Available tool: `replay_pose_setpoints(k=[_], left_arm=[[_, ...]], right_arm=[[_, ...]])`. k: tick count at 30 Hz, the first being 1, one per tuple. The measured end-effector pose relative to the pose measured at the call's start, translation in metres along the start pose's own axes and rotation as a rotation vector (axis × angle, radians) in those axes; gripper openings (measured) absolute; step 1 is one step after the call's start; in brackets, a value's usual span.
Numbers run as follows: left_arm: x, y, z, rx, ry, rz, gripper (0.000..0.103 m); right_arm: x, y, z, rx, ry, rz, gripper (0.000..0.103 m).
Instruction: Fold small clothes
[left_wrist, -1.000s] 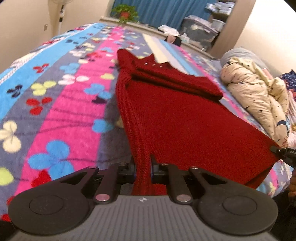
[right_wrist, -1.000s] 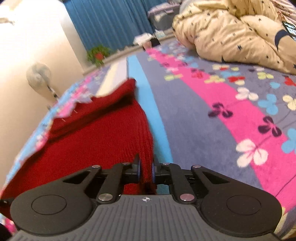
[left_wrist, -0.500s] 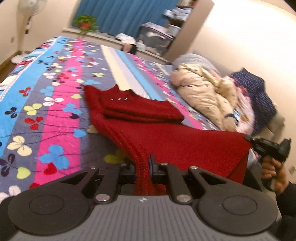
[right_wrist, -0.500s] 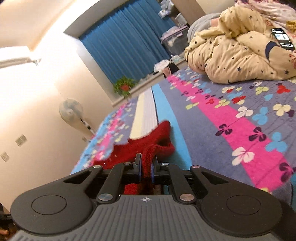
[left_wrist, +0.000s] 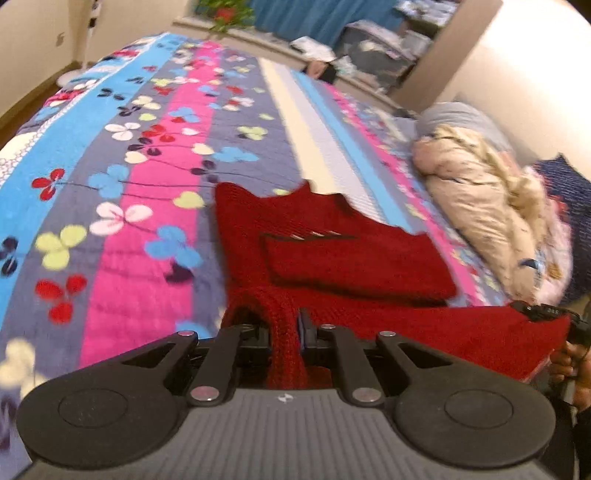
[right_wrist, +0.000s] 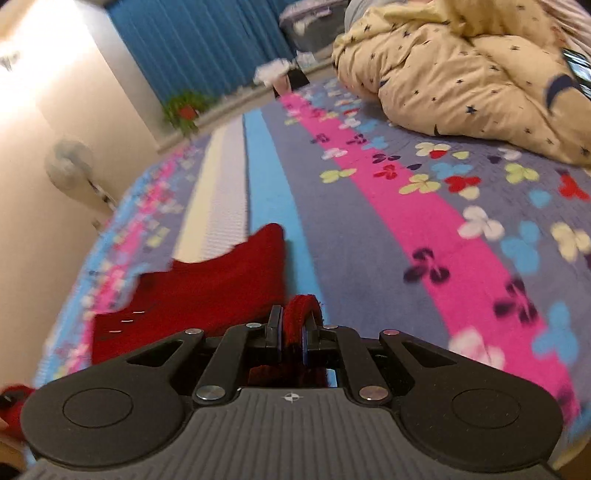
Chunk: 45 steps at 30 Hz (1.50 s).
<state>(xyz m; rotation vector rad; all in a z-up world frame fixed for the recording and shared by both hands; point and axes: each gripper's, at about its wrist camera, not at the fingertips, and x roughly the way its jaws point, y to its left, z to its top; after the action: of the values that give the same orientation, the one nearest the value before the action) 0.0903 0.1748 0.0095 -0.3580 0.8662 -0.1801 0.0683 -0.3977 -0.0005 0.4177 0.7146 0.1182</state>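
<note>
A: The left gripper (left_wrist: 285, 334), at the bottom centre of its own view, is clamped on a bunched corner of the red knitted sweater (left_wrist: 332, 254). The jaws are pinched narrow with the knit squeezed between them.

B: And the rest of the garment?

A: It lies across the middle of the flowered bedspread (left_wrist: 122, 206), with one part already folded over the body. The hem runs to the lower right of the frame, where the right gripper (left_wrist: 537, 312) grips the other corner.

B: Does its own camera confirm that?

A: Yes. The right gripper (right_wrist: 291, 334) shows a loop of red knit poking up between its closed jaws.

B: So what could go wrong?

A: I'd say the hold is thin on both sides. Loose knit stretches, so a hard pull could drag a corner out of one gripper and leave the fold crooked.

B: Anything else?

A: If the two hands travel unevenly, the hem would probably land skewed. Dragging the hem low might also disturb the part already folded. The quilt (left_wrist: 491, 221) heaped at the right of the frame is well apart, so I doubt it interferes.
</note>
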Motion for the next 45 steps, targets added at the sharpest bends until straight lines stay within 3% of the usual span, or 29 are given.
replay_pose_setpoints(k=[4, 6, 8, 12, 21, 23, 24, 26, 28, 30, 32, 35, 38, 45], left_arm=[[0.056, 0.033, 0.006, -0.120, 0.101, 0.050, 0.012], [0.063, 0.030, 0.010, -0.085, 0.102, 0.063, 0.012], [0.066, 0.029, 0.013, -0.059, 0.089, 0.061, 0.013], [0.070, 0.048, 0.016, -0.163, 0.091, 0.028, 0.015], [0.061, 0.057, 0.018, -0.258, 0.070, -0.013, 0.022], [0.053, 0.065, 0.017, -0.300, 0.045, -0.027, 0.026], [0.049, 0.068, 0.017, -0.319, 0.036, -0.035, 0.028], [0.039, 0.075, 0.018, -0.328, 0.003, -0.011, 0.043], [0.029, 0.082, 0.018, -0.344, -0.023, 0.001, 0.045], [0.022, 0.092, 0.016, -0.373, -0.034, 0.008, 0.049], [0.016, 0.097, 0.014, -0.386, -0.037, 0.045, 0.063], [0.012, 0.099, 0.010, -0.359, -0.006, 0.087, 0.067], [0.019, 0.087, 0.007, -0.246, 0.061, 0.122, 0.075], [0.040, 0.048, -0.002, -0.004, 0.131, 0.103, 0.079]], right_arm=[[0.076, -0.006, 0.000, -0.075, 0.104, -0.092, 0.009], [0.094, -0.009, -0.004, -0.048, 0.162, -0.129, 0.009], [0.096, -0.004, 0.000, -0.051, 0.145, -0.115, 0.009], [0.106, -0.005, 0.002, -0.031, 0.157, -0.115, 0.009], [0.100, -0.014, 0.003, -0.006, 0.144, -0.079, 0.014], [0.093, -0.019, 0.005, 0.012, 0.113, -0.071, 0.022], [0.087, -0.021, 0.006, 0.015, 0.084, -0.086, 0.022], [0.074, -0.027, 0.009, 0.023, 0.016, -0.114, 0.025], [0.061, -0.040, 0.012, 0.068, -0.029, -0.112, 0.025], [0.053, -0.054, 0.013, 0.100, -0.050, -0.111, 0.025], [0.050, -0.063, 0.011, 0.090, -0.037, -0.109, 0.026], [0.054, -0.069, 0.005, 0.059, 0.050, -0.052, 0.036], [0.062, -0.056, -0.005, -0.057, 0.131, -0.027, 0.042], [0.085, -0.022, -0.020, -0.233, 0.245, -0.014, 0.046]])
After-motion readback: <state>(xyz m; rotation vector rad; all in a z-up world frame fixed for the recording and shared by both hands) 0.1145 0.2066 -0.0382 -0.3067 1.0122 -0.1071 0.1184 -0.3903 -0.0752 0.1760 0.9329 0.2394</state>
